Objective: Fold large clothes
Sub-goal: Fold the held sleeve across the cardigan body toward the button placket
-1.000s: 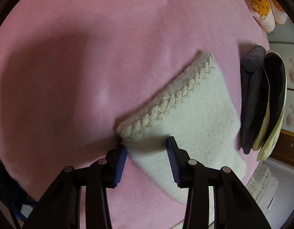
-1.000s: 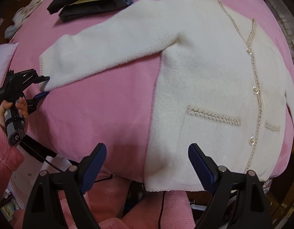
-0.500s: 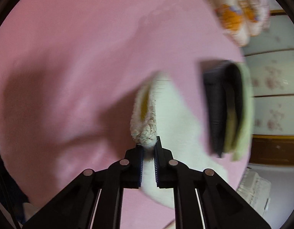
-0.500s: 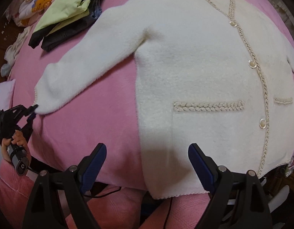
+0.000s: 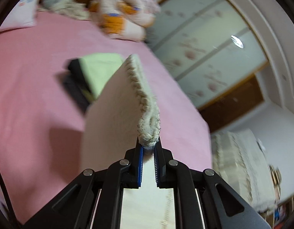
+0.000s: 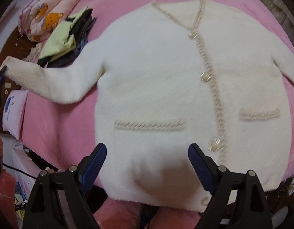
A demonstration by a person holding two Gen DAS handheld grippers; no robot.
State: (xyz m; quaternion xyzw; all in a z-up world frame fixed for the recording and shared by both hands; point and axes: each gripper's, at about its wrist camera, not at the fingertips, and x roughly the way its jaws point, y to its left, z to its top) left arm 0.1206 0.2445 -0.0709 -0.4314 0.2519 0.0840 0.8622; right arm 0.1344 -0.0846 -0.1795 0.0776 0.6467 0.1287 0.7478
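Observation:
A white fluffy cardigan (image 6: 166, 80) with braided trim and buttons lies face up on the pink bed (image 6: 57, 126). My left gripper (image 5: 148, 147) is shut on the braided cuff (image 5: 145, 103) of its left sleeve and holds it lifted off the bed. The raised sleeve (image 6: 51, 80) and the left gripper (image 6: 0, 74) also show at the left edge of the right wrist view. My right gripper (image 6: 147, 162) is open and empty, hovering over the cardigan's lower hem near the left pocket (image 6: 149, 125).
A stack of folded dark and light-green clothes (image 6: 70, 38) lies on the bed beyond the sleeve; it also shows in the left wrist view (image 5: 89, 76). A rolled bear-print quilt (image 6: 45, 17) sits at the bed's far corner. A white pillow (image 6: 13, 110) lies at left. Wardrobe doors (image 5: 204, 47) stand behind.
My left gripper closed on the sleeve cuff and lifted it off the bed, swinging upward. My right gripper moved in over the cardigan's lower body, still open.

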